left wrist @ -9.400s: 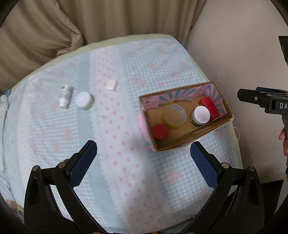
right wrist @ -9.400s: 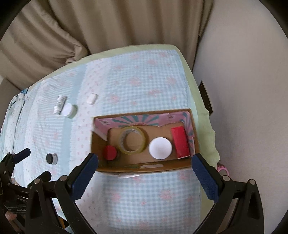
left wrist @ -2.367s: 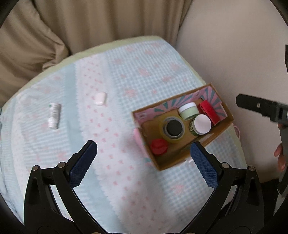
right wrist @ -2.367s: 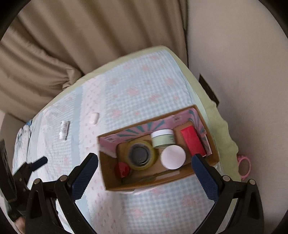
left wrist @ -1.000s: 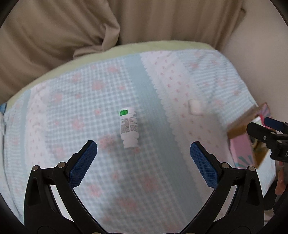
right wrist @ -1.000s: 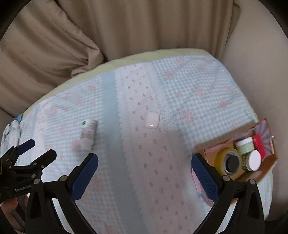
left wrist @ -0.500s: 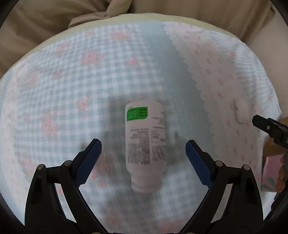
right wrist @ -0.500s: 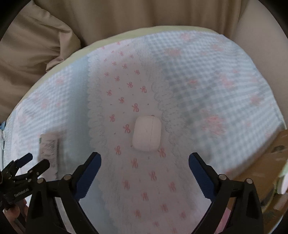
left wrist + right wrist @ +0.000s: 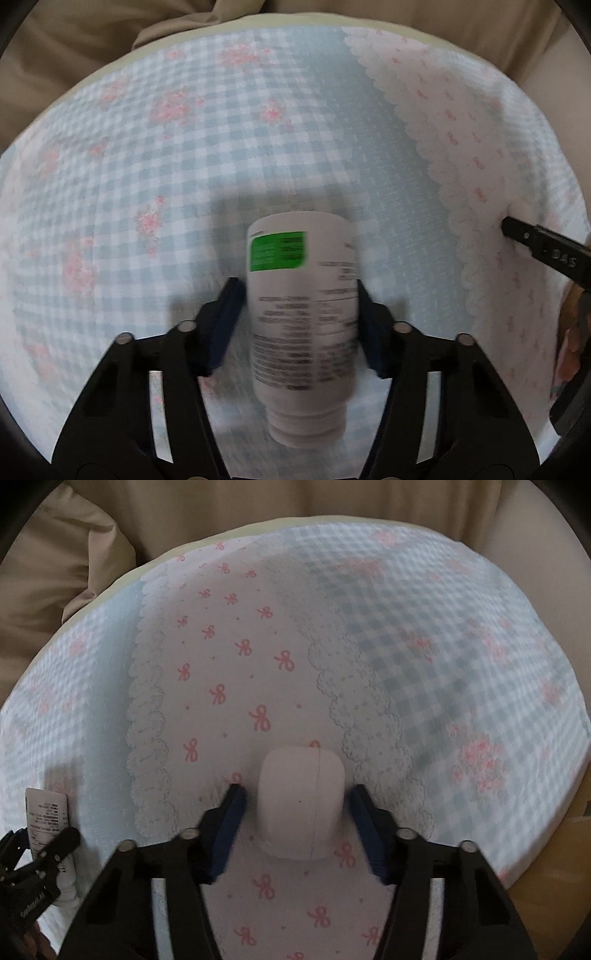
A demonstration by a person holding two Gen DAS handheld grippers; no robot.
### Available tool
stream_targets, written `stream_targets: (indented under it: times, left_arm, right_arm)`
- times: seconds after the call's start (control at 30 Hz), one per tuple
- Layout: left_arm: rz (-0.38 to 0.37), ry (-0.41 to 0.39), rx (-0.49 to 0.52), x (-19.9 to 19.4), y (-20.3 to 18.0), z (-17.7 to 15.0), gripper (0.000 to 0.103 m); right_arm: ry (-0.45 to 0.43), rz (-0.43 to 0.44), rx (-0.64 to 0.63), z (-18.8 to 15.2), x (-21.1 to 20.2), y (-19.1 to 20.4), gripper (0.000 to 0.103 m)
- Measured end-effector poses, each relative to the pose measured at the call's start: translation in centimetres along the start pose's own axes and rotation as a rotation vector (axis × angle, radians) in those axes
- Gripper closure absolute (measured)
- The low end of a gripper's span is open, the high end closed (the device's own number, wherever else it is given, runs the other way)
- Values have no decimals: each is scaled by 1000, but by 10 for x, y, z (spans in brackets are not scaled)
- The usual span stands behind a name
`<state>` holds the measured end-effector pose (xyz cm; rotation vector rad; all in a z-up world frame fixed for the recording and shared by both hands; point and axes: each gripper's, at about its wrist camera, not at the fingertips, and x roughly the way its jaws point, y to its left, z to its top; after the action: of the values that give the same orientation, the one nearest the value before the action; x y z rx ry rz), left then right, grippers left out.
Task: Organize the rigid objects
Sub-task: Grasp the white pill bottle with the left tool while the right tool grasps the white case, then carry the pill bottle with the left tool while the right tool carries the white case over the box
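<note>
1. Legibility: the left wrist view is motion-blurred. The print on the white bottle (image 9: 301, 328) cannot be read; only its green label patch shows clearly. In the right wrist view the checked right part of the bedspread (image 9: 461, 657) is blurred.

2. Cut off: the right gripper (image 9: 546, 254) enters the left wrist view only as a black finger at the right edge. In the right wrist view the left gripper (image 9: 33, 864) shows only at the lower left edge, and it covers part of the bottle (image 9: 46, 819). A brown cardboard edge (image 9: 554, 886) is cut by the lower right frame border; its contents are not visible.

3. Bottle orientation: it lies on its side on the blue checked part of the bedspread (image 9: 184, 147). Its long axis runs along the left gripper's (image 9: 301, 325) fingers, flat base pointing away from the camera and narrower neck toward it.

4. Left gripper state: the 2 blue pads sit against the bottle's opposite flanks about mid-length, narrowed to the bottle's width. Grip appears made.

5. White case (image 9: 301, 805): a small rounded case on the bow-printed strip, between its 2 scalloped lace borders. Its seam line runs along the right gripper's (image 9: 299, 812) fingers.

6. Right gripper state: the pads flank the case on both sides, partly narrowed. A slim gap shows on each side, so contact cannot be confirmed.
</note>
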<state>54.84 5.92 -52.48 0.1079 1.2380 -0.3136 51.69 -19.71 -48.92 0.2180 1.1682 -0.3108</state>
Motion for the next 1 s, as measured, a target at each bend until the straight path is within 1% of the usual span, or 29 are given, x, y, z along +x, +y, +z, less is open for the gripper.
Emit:
stream_targets:
  times: [0.03,0.27,0.33,0.37,0.6,0.8,1.0]
  left_arm:
    - [-6,-7,-8,-2,2,0,56]
    - [3,-21,-11,-5,4,-1,56]
    - [18,-28,-9,-10,3,-4,56]
    - [31,-30,-3,-14,4,-5,56]
    - [38,-53,-7,-45,1,-19,56]
    - [24,-92,-1,-82,-7,-24,56]
    - [-18,-134,18,-144,-23,-33,56]
  right_arm:
    - [-2,-5,-2,0,0,0,61]
    - [-4,-6,-12,1,-1,1,61]
    - [-4,4,-6,-1,-2,0,62]
    - [-5,11,-8,-3,-5,-1,62]
    - [-32,38,-52,-17,-33,11,62]
    - [-68,63,-72,-27,-69,20,62]
    - [-89,100,-58,-40,-125,17,62]
